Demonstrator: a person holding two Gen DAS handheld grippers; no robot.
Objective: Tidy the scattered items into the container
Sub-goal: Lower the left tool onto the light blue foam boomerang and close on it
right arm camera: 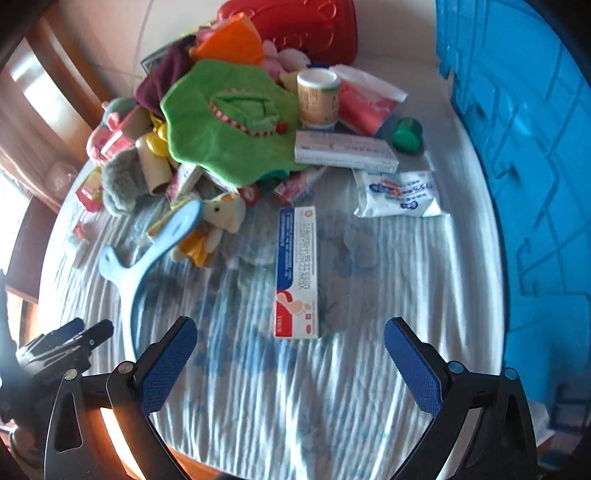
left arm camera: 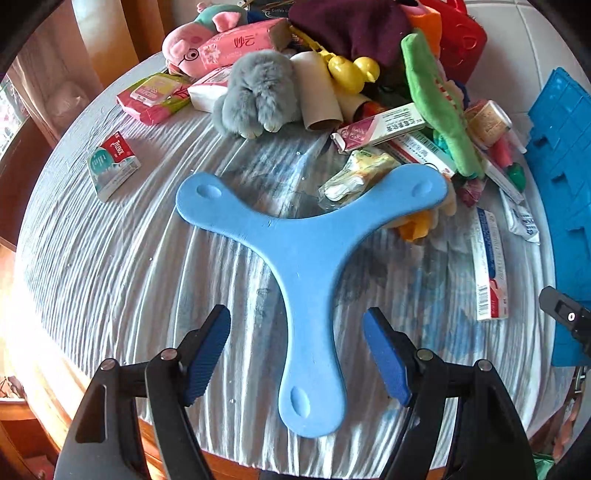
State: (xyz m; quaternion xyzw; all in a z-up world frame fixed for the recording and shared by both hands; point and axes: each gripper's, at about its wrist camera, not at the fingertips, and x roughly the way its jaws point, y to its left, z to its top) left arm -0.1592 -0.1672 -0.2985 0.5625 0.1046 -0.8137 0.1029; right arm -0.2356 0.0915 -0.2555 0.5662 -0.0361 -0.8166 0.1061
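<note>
A light blue three-armed foam boomerang (left arm camera: pixel 308 254) lies flat on the striped cloth, its near arm running between the fingers of my left gripper (left arm camera: pixel 297 354), which is open and not touching it. In the right wrist view the boomerang (right arm camera: pixel 147 251) lies at the left. My right gripper (right arm camera: pixel 291 365) is open over bare cloth, just short of a long white, blue and red box (right arm camera: pixel 296 273). The blue plastic crate (right arm camera: pixel 517 147) stands at the right edge of the table; it also shows at the far right as the crate (left arm camera: pixel 565 155).
A heap fills the far half of the table: grey plush rabbit (left arm camera: pixel 258 92), pink pig plush (left arm camera: pixel 192 48), green plush crocodile (left arm camera: pixel 436 96), cardboard tubes (left arm camera: pixel 319 92), yellow toy (left arm camera: pixel 351 72), tissue packs (left arm camera: pixel 112 166), medicine boxes (right arm camera: pixel 345 151), a small jar (right arm camera: pixel 318 98), a red case (right arm camera: pixel 303 22). The round table edge (left arm camera: pixel 236 461) is close below me.
</note>
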